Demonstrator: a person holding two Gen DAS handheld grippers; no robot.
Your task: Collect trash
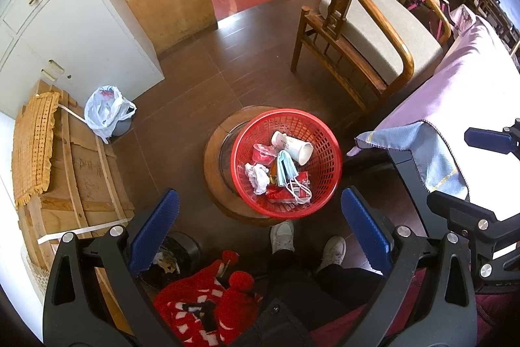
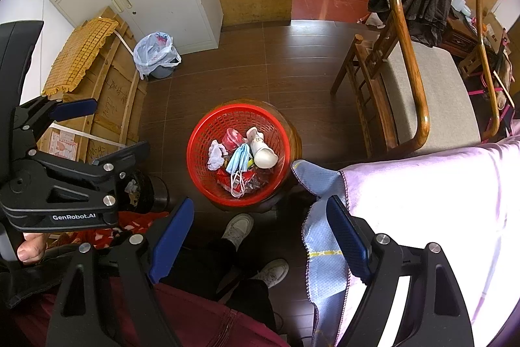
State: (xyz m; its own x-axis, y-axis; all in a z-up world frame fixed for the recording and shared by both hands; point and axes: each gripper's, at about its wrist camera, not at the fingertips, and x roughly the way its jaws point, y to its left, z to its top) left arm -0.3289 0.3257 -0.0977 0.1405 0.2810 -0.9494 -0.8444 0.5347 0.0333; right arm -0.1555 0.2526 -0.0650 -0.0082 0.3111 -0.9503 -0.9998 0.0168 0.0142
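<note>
Paper cup (image 1: 294, 147) lying in red basket (image 1: 325, 132), mouth toward table, both grippers (image 1: 260, 228) (image 2: 260, 236) wide open, empty.

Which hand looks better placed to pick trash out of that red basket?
Slightly the left, I'd judge. The left gripper is open and frames the red basket almost centrally; the right gripper, also open, sits beside the draped cloth.

**What Things Are Made Of**

Red plastic basket (image 1: 320, 132), full of holes. Smooth white paper cup (image 1: 294, 147). Crumpled tissue (image 1: 256, 176). Soft cloth mask (image 1: 286, 168). Shiny dark wood floor (image 1: 195, 86). Glossy wooden chair (image 1: 357, 31). Thin crinkly plastic bag (image 1: 105, 111).
</note>
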